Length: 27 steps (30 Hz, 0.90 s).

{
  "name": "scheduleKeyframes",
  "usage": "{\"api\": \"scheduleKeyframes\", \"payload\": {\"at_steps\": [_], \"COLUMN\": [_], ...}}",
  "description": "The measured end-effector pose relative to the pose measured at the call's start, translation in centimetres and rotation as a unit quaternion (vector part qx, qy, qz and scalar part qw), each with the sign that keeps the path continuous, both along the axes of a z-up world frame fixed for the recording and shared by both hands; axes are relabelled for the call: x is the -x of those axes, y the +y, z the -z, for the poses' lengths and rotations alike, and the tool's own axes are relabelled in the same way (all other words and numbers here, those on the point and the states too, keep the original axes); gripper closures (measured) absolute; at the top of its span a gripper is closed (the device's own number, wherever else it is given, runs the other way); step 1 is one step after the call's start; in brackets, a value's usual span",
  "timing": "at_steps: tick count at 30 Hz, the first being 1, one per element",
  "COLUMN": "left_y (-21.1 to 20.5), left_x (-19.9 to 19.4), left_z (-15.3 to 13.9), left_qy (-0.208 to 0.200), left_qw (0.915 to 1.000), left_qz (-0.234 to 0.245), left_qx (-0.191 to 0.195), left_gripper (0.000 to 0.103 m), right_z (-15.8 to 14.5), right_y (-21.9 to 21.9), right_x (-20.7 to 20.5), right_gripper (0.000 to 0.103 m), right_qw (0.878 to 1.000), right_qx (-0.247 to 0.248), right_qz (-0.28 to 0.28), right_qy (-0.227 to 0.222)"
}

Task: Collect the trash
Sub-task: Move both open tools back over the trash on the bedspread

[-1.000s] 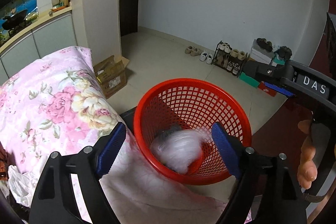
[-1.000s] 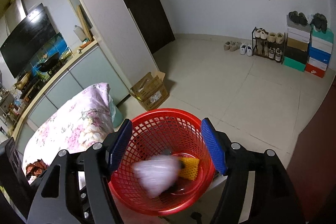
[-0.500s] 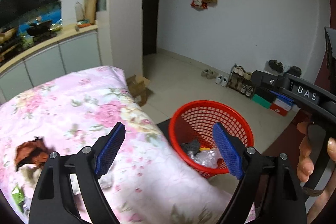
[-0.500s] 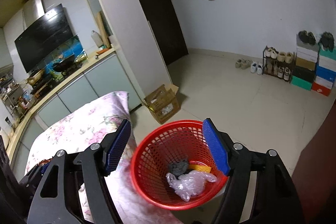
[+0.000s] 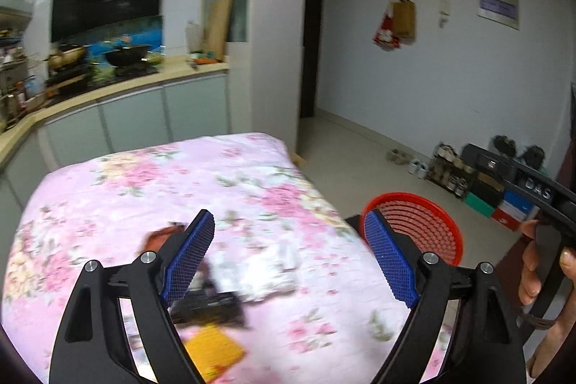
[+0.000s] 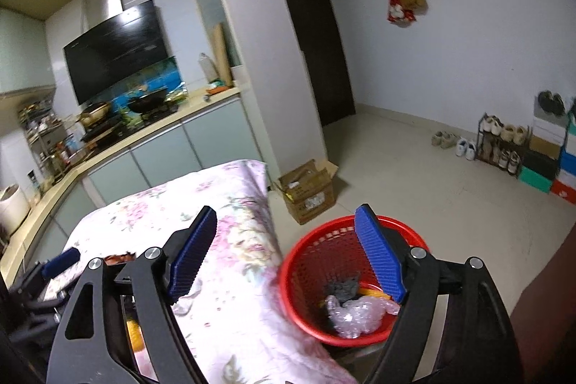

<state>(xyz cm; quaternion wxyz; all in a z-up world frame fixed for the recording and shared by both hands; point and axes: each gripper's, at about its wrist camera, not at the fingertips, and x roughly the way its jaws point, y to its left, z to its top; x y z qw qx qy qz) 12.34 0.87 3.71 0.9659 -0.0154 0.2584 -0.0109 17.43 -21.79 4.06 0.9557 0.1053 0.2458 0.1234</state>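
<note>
The red basket (image 6: 345,279) is taken as the landmark here, and it is seen standing on the floor just beside the corner of the flowered cloth (image 5: 201,189) that covers the table. Inside the basket a crumpled clear plastic wrap (image 6: 356,315) is seen, with a dark grey scrap (image 6: 342,287) behind it and a yellow piece (image 6: 374,293) at its right. The right gripper (image 6: 288,254) is held above the near rim of the basket, its jaws are opening, and nothing is caught between the blue pads. In the left wrist view the basket (image 5: 428,225) is pushed to the right edge, and the left gripper (image 5: 291,258) is held over the cloth, well to the left of the basket, with its jaws spread wide and nothing gripped. On the cloth, to the left of the basket, more trash is spotted, though it is blurred: a whitish wrapper (image 5: 266,272), a black packet (image 5: 212,308), a yellow packet (image 5: 216,351) nearest the camera and a brown scrap (image 5: 158,238) behind the left pad. A hand (image 5: 540,261) is glimpsed on the handle of the right gripper, just right of the basket. Beyond the basket a cardboard box (image 6: 309,193) is seen on the floor, and further right a shoe rack (image 6: 500,143) against the wall.
</note>
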Motion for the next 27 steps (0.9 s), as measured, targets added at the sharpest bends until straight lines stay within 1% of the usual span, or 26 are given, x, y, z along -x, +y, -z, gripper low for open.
{"api": "scheduleKeyframes", "payload": {"at_steps": [1, 2, 4, 9, 16, 22, 27], "left_y": [0.6, 1.7, 3.1, 7.4, 12.9, 14.4, 15.4], "left_x": [0.5, 1.3, 2.3, 5.1, 8.9, 11.1, 12.6], "left_z": [-0.1, -0.2, -0.3, -0.3, -0.2, 0.9, 2.3], "left_qy": [-0.002, -0.006, -0.008, -0.007, -0.008, 0.007, 0.020], "left_qw": [1.0000, 0.9998, 0.9993, 0.9962, 0.9885, 0.9847, 0.9821], "left_qz": [-0.008, -0.021, -0.036, -0.086, -0.148, -0.172, -0.184], "left_qx": [-0.001, 0.000, 0.007, 0.014, 0.028, 0.025, 0.038], "left_gripper": [0.020, 0.020, 0.020, 0.020, 0.020, 0.020, 0.020], "right_z": [-0.1, -0.3, -0.5, -0.7, -0.9, -1.3, -1.2], "right_y": [0.4, 0.8, 1.8, 4.2, 7.6, 10.1, 10.5], "right_x": [0.2, 0.5, 1.1, 2.6, 4.9, 6.8, 7.3], "right_gripper": [0.025, 0.022, 0.020, 0.020, 0.019, 0.019, 0.019], "right_qw": [1.000, 1.000, 1.000, 0.998, 0.994, 0.989, 0.987], "right_qx": [0.001, 0.001, 0.002, 0.011, 0.023, 0.033, 0.031], "right_qz": [-0.005, -0.011, -0.021, -0.054, -0.106, -0.142, -0.154], "right_qy": [-0.001, -0.004, -0.007, -0.012, -0.013, -0.022, -0.017]}}
